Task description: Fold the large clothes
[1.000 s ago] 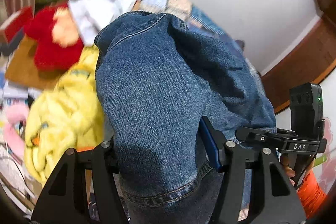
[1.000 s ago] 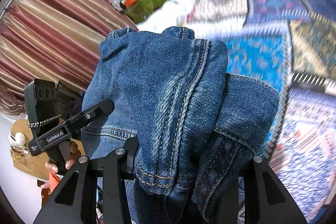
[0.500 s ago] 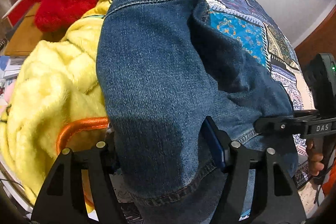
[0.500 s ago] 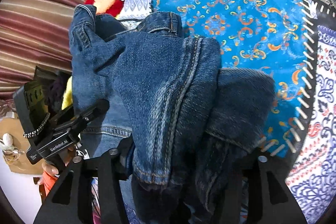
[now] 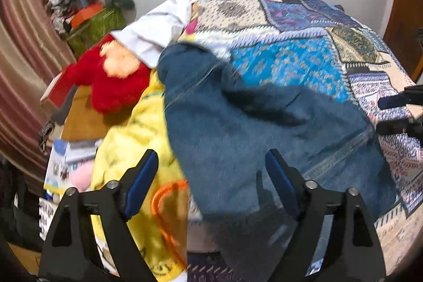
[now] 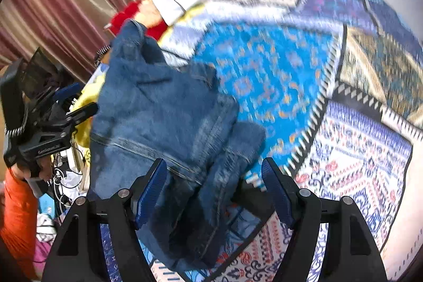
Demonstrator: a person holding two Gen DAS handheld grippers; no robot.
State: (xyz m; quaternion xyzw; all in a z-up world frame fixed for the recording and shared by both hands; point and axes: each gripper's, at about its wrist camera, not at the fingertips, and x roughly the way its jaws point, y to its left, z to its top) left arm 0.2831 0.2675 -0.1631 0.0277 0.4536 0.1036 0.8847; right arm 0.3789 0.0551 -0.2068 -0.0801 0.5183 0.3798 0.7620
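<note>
A blue denim jacket (image 5: 253, 123) lies bunched on the near left corner of the patchwork bedspread (image 5: 290, 62). It also shows in the right wrist view (image 6: 164, 118), over the blue patch of the spread (image 6: 277, 70). My left gripper (image 5: 211, 176) is open, its blue pads apart just above the jacket's near edge. My right gripper (image 6: 214, 189) is open too, with the jacket's folded hem lying between and below its fingers. The left gripper shows in the right wrist view (image 6: 66, 107), beside the jacket.
A yellow plush blanket (image 5: 132, 149) and a red plush toy (image 5: 113, 83) lie left of the jacket. A white garment (image 5: 156, 28) sits behind them. Striped curtains (image 5: 21, 44) hang at the left. A cluttered green basket (image 5: 95, 20) stands by the wall.
Both grippers have opened and let go of the denim jacket. It has dropped onto the bedspread, and both grippers have drawn back from it.
</note>
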